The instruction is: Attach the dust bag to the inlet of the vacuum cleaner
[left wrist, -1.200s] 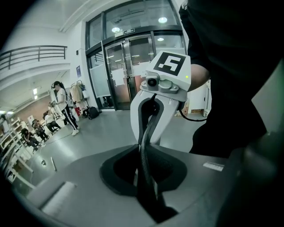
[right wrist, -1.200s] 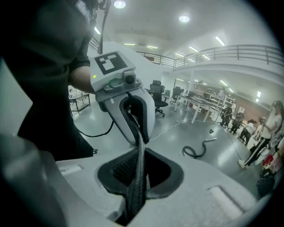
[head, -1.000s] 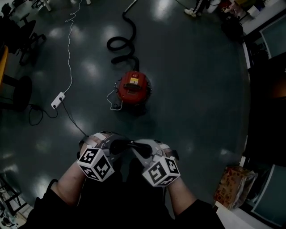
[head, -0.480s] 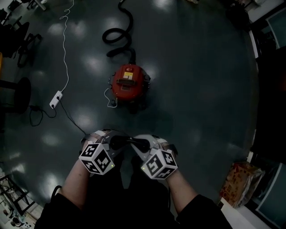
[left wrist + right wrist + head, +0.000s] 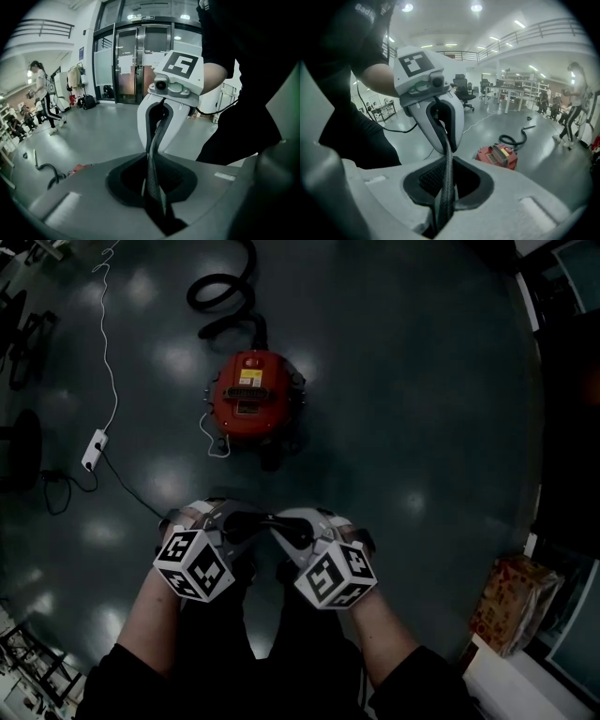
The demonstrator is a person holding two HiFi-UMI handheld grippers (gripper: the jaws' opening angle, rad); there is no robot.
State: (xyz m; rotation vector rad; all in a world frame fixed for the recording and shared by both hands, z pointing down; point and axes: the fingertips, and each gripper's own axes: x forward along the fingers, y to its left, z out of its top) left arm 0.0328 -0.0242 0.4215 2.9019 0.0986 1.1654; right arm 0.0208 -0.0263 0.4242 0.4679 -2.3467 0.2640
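A red canister vacuum cleaner (image 5: 248, 395) sits on the dark, glossy floor (image 5: 412, 409), far from the person and slightly left. Its lid is on, so nothing inside shows. Its black hose (image 5: 223, 298) coils away beyond it, and a white power strip (image 5: 94, 448) lies well to its left. Near the person's body, the left tongs (image 5: 151, 187) and right tongs (image 5: 444, 185) meet nose to nose. Each is clamped on one thin, dark mesh strip (image 5: 157, 140) stretched between them, and the left pair has just tightened slightly. A patterned box (image 5: 509, 604) stands at near right, its contents unseen.
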